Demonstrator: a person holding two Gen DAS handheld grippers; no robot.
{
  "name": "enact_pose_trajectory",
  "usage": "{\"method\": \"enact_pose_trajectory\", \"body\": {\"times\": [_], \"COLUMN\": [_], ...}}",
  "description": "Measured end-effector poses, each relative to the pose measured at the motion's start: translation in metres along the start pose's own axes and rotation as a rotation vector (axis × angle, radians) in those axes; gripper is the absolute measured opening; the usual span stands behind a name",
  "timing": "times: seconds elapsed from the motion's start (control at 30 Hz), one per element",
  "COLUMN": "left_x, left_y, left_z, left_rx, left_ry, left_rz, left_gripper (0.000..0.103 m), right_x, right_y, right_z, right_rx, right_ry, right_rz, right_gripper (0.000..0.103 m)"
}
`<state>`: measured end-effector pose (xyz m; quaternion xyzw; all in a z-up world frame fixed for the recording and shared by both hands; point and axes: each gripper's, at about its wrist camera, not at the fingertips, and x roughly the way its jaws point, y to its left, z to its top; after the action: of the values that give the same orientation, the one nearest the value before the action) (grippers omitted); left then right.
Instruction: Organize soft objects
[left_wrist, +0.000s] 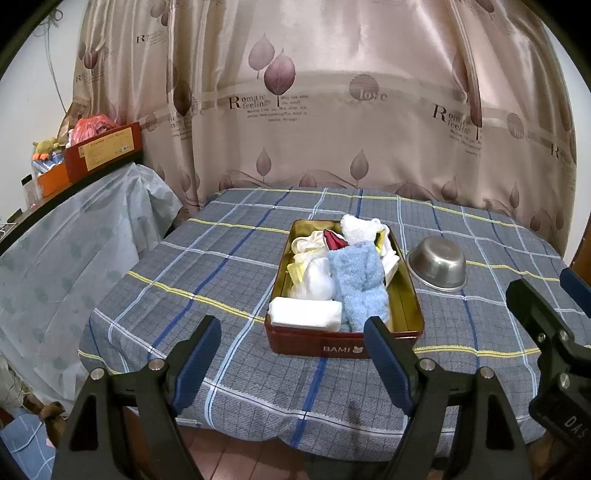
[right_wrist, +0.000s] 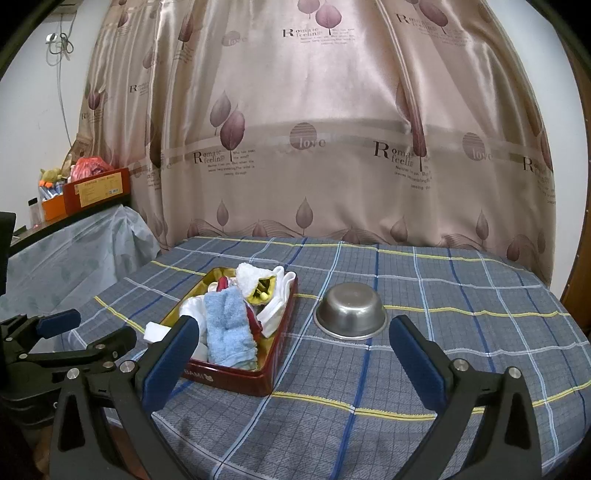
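A red tin box (left_wrist: 332, 345) (right_wrist: 236, 378) marked BAMI stands on the plaid tablecloth. It holds soft items: a light blue fluffy cloth (left_wrist: 360, 286) (right_wrist: 229, 328), white cloths (left_wrist: 306, 314), a white fluffy piece (left_wrist: 358, 227) (right_wrist: 251, 277) and a small red item (left_wrist: 334, 240). My left gripper (left_wrist: 291, 358) is open and empty, just in front of the box. My right gripper (right_wrist: 291, 354) is open and empty, to the right of the box and in front of the bowl.
An upturned steel bowl (left_wrist: 437, 264) (right_wrist: 351, 312) sits right of the box. The plaid table (left_wrist: 221, 258) ends at a curtain (left_wrist: 332, 92) behind. A covered side table at left carries boxes (left_wrist: 103, 149). The right gripper's arm (left_wrist: 546, 332) shows at the right edge.
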<state>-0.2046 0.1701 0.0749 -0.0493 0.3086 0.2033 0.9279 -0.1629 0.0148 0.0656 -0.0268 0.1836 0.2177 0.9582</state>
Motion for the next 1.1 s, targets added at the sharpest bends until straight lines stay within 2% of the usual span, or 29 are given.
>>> {"method": "enact_pose_trajectory", "body": {"times": [0.57, 0.7, 0.8, 0.97, 1.1], "left_x": [0.005, 0.007, 0.008, 0.013, 0.011], "left_y": [-0.002, -0.004, -0.005, -0.002, 0.002], "left_z": [-0.001, -0.004, -0.008, -0.010, -0.010], "left_rx": [0.018, 0.023, 0.014, -0.003, -0.032], "left_ry": [0.017, 0.018, 0.016, 0.032, 0.019], "left_rz": [0.000, -0.007, 0.028, -0.018, -0.023], "left_gripper": [0.082, 0.087, 0.088, 0.088, 0.088], "right_x": [0.000, 0.000, -0.004, -0.012, -0.016], "right_y": [0.000, 0.000, -0.002, -0.025, -0.062], "right_z": [-0.002, -0.008, -0.015, -0.018, -0.014], "right_rx": [0.001, 0.002, 0.004, 0.020, 0.055], "right_ry": [0.004, 0.015, 0.021, 0.028, 0.028], "right_rz": [0.002, 0.001, -0.005, -0.037, -0.097], "right_gripper": [0.102, 0.102, 0.102, 0.102, 0.102]}}
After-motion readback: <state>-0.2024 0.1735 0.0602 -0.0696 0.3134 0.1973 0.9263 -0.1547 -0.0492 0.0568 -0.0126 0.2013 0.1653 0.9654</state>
